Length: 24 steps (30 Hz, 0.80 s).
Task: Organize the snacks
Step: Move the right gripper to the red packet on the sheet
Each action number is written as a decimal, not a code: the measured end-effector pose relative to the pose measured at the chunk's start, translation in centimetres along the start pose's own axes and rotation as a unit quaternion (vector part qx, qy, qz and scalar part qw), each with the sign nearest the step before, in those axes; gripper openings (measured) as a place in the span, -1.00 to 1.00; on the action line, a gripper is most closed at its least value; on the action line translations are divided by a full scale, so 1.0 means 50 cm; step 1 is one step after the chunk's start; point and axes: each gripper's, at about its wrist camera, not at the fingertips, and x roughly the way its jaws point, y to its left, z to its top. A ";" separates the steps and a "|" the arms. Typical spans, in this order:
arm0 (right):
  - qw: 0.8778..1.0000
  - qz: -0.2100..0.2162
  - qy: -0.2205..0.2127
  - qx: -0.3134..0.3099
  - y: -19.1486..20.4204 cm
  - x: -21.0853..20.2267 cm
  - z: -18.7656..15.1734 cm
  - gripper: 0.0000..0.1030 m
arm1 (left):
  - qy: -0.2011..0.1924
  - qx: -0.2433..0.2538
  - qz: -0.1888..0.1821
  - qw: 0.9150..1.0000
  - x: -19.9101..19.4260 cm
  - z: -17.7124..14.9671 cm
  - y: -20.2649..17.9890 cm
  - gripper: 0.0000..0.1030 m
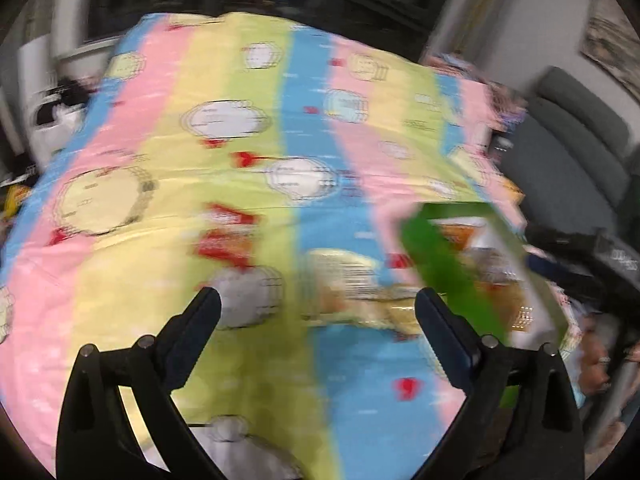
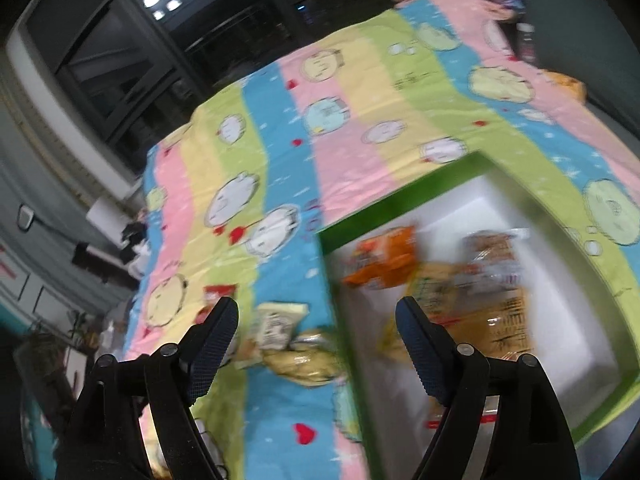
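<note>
A green-rimmed box (image 2: 400,196) with a white inside sits on the striped cartoon cloth (image 2: 280,120); it holds an orange packet (image 2: 384,260) and several yellow and brown snack packets (image 2: 492,280). Loose snacks lie left of the box: a pale packet (image 2: 278,320), a gold-wrapped one (image 2: 308,360) and a red one (image 2: 218,294). My right gripper (image 2: 316,316) is open and empty, above the box's left wall. In the blurred left wrist view the box (image 1: 444,264) is at the right, loose snacks (image 1: 352,284) lie beside it, and my left gripper (image 1: 316,304) is open and empty above them.
The cloth (image 1: 200,160) covers the whole table. A grey chair (image 1: 568,140) stands at the right, dark windows (image 2: 120,60) behind. An orange bag (image 2: 568,84) lies at the cloth's far right edge next to a dark bottle (image 2: 526,40).
</note>
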 end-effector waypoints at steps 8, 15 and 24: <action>0.993 0.057 0.092 -0.042 0.151 0.138 -0.032 0.58 | 0.012 -0.064 0.077 0.995 0.020 -0.028 0.157 0.91; 0.981 0.034 0.177 -0.070 0.274 0.326 -0.048 0.58 | 0.023 -0.097 0.106 0.989 0.021 -0.027 0.225 0.91; 0.971 -0.040 0.218 -0.094 0.339 0.487 -0.073 0.55 | 0.021 -0.146 0.107 0.983 0.003 -0.023 0.282 0.91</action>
